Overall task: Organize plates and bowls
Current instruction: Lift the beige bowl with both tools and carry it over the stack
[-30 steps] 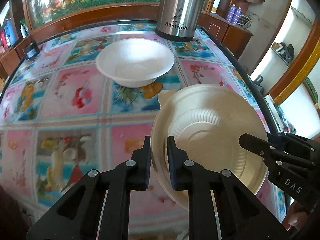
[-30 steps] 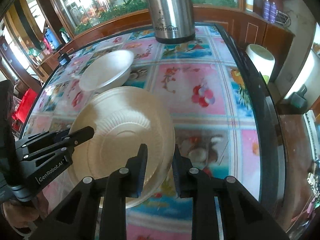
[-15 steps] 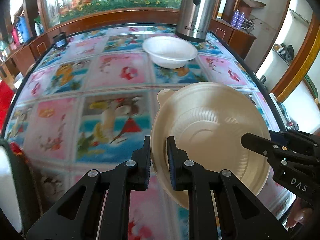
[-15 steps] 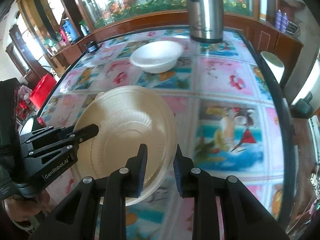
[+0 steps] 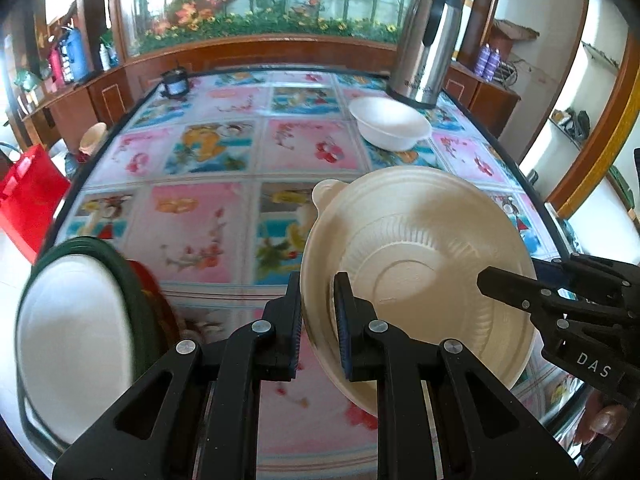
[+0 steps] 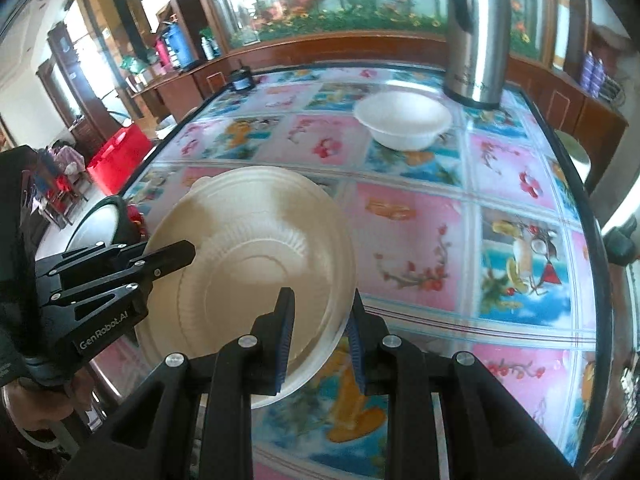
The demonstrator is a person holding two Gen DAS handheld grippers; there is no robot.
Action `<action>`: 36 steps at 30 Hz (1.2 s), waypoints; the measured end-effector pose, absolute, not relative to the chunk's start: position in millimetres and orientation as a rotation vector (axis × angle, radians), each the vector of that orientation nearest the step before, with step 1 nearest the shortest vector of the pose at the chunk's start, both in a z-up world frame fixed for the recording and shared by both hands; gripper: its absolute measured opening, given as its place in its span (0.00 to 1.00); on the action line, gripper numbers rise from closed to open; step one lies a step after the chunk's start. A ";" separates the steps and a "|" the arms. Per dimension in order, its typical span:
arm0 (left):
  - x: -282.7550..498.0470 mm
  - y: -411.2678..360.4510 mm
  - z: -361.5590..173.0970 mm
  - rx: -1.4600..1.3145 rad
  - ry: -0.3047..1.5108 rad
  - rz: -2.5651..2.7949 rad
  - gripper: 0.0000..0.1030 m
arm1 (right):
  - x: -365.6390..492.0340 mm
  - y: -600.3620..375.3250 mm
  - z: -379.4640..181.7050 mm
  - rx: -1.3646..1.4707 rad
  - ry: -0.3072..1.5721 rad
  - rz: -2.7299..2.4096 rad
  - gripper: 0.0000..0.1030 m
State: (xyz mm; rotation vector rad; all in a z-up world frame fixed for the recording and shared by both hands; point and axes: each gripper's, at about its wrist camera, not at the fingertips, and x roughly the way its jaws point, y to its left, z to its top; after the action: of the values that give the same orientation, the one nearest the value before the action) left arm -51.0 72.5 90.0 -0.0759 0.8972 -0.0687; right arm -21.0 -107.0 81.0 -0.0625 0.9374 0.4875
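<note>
Both grippers hold one cream ribbed plate (image 5: 416, 264) above the near end of the table; it also shows in the right wrist view (image 6: 256, 256). My left gripper (image 5: 318, 316) is shut on its left rim. My right gripper (image 6: 320, 328) is shut on its right rim. The right gripper (image 5: 560, 304) shows from the side in the left wrist view, and the left gripper (image 6: 120, 276) in the right wrist view. A white bowl (image 5: 390, 122) stands far on the table, also in the right wrist view (image 6: 404, 124). A white dish with a dark green rim (image 5: 76, 332) stands on edge at near left.
A steel thermos (image 5: 426, 40) stands behind the white bowl at the table's far right, also seen in the right wrist view (image 6: 476, 32). The table (image 5: 208, 160) has a colourful tiled cloth under glass. A small dark jar (image 5: 176, 82) sits at the far left corner. A red bag (image 5: 28, 196) hangs off the left.
Both grippers have pulled back toward the near edge with the plate between them. The white bowl and thermos look farther away. The green-rimmed dish has come into view at the left.
</note>
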 end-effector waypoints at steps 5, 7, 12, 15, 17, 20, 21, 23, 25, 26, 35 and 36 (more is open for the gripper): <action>-62.9 97.6 99.4 -0.093 0.872 -0.047 0.14 | -27.9 -83.3 90.0 -0.091 0.916 0.518 0.26; -65.6 104.6 101.1 -0.099 0.868 -0.041 0.14 | -30.7 -74.3 92.4 -0.103 0.910 0.526 0.26; -72.8 121.9 105.6 -0.116 0.853 -0.029 0.14 | -36.7 -57.6 97.5 -0.126 0.899 0.536 0.26; -78.6 132.1 108.4 -0.129 0.845 -0.025 0.14 | -40.8 -48.5 100.6 -0.143 0.891 0.544 0.26; -82.1 138.8 110.7 -0.133 0.837 -0.021 0.14 | -43.4 -42.0 103.3 -0.153 0.887 0.551 0.26; -87.0 147.8 114.5 -0.135 0.828 -0.016 0.14 | -46.8 -32.5 106.8 -0.166 0.880 0.557 0.26; -87.6 149.7 115.4 -0.135 0.826 -0.016 0.14 | -47.7 -29.4 107.9 -0.167 0.877 0.560 0.26; -90.9 156.6 118.6 -0.137 0.820 -0.014 0.14 | -49.9 -22.5 109.4 -0.170 0.874 0.567 0.28; -93.3 162.3 121.5 -0.135 0.812 -0.008 0.14 | -51.2 -18.0 109.9 -0.177 0.872 0.573 0.29; -94.7 165.9 123.6 -0.134 0.806 -0.004 0.14 | -52.7 -13.4 110.8 -0.183 0.871 0.578 0.29; -107.1 192.8 134.3 -0.137 0.783 0.018 0.14 | -61.4 15.8 121.3 -0.217 0.847 0.608 0.32; -107.7 194.6 134.5 -0.136 0.782 0.019 0.14 | -61.8 18.4 122.0 -0.221 0.846 0.610 0.32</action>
State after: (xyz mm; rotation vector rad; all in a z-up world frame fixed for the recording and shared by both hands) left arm -107.7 194.6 134.5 -0.1357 0.7824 0.0194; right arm -61.8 18.4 122.0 -0.2212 0.8460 0.6100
